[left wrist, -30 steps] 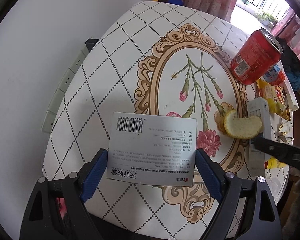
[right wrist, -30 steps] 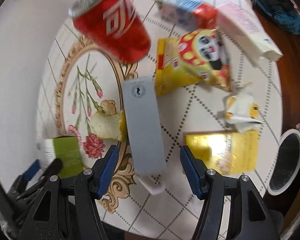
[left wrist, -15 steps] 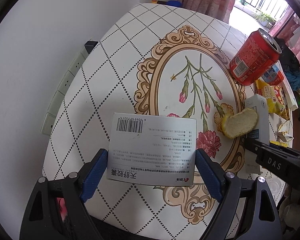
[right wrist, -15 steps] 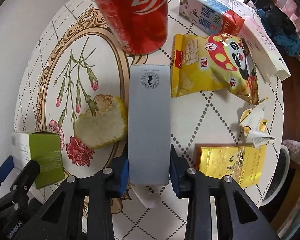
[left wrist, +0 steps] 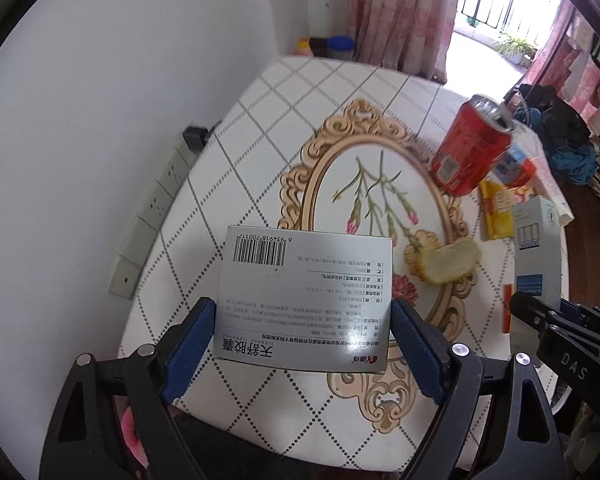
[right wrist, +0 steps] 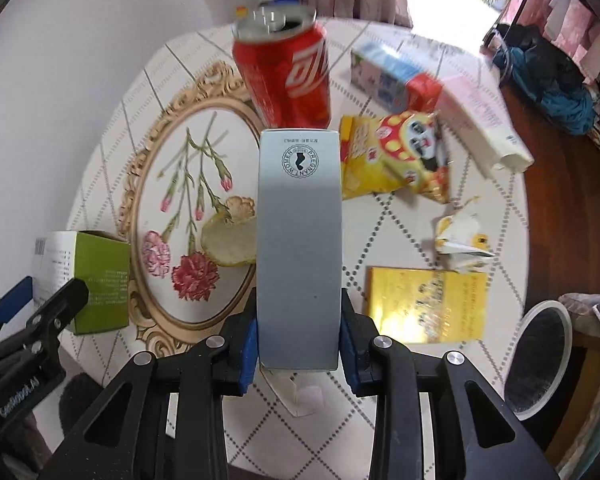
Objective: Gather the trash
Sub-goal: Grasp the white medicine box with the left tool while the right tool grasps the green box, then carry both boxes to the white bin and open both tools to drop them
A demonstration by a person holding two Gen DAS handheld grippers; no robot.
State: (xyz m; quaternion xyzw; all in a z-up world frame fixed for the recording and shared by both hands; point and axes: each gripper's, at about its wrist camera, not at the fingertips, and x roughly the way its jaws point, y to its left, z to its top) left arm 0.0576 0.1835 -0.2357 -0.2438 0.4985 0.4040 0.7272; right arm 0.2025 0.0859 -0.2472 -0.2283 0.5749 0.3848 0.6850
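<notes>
My left gripper [left wrist: 302,344] is shut on a silver box with a barcode [left wrist: 304,300], held a little above the round flowered table [left wrist: 260,128]; the same box shows its green side [right wrist: 100,276] in the right wrist view. Between the blue pads of my right gripper [right wrist: 299,344] sits a long grey box [right wrist: 299,248], gripped and held off the table. Loose on the table are a red can [right wrist: 286,76], a citrus peel [right wrist: 228,244], a yellow snack bag [right wrist: 392,160], a crumpled wrapper [right wrist: 460,244] and a gold box [right wrist: 424,304].
A milk carton [right wrist: 392,80] and a pink-white box [right wrist: 480,124] lie at the table's far right. A white-rimmed bin [right wrist: 540,364] stands below the table's right edge. A power strip [left wrist: 152,216] is fixed to the wall on the left.
The right gripper shut on the long grey box and lifted it. The left gripper rose with the silver box, so the table now looks further away.
</notes>
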